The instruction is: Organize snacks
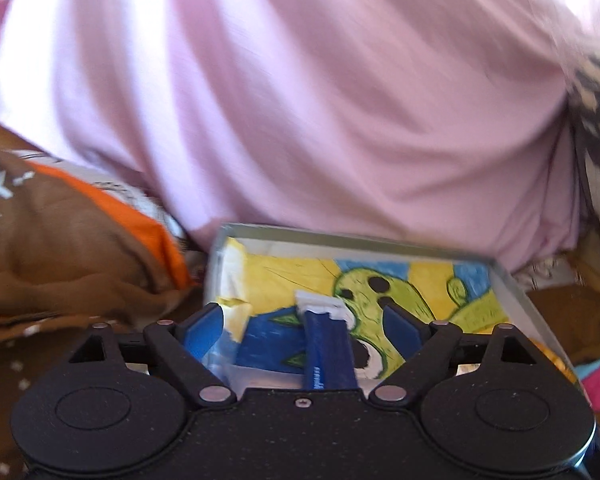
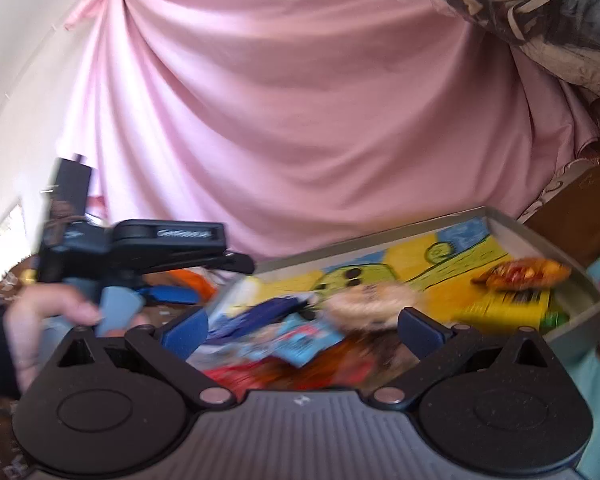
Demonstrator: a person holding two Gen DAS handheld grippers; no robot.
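A grey tray [image 1: 340, 236] lined with a yellow, blue and green drawing lies below my left gripper [image 1: 304, 324]. The gripper is open. A dark blue snack bar [image 1: 328, 356] with a white end lies between its blue fingers [image 1: 206, 330], touching neither. In the right wrist view my right gripper [image 2: 302, 328] is open over the tray [image 2: 380, 239]. Blurred snacks lie in it: a round beige pack [image 2: 368, 300], a light blue packet [image 2: 296, 344], a red packet [image 2: 260, 376], an orange-red packet [image 2: 524, 274] and a yellow-green pack [image 2: 508, 306].
Pink cloth [image 1: 320, 100] hangs close behind the tray. A brown and orange blanket [image 1: 60, 248] lies to the left. A person's hand [image 2: 44, 320] holds the left gripper's black handle [image 2: 152, 248] at the tray's left end. Patterned dark fabric [image 2: 540, 8] is at the upper right.
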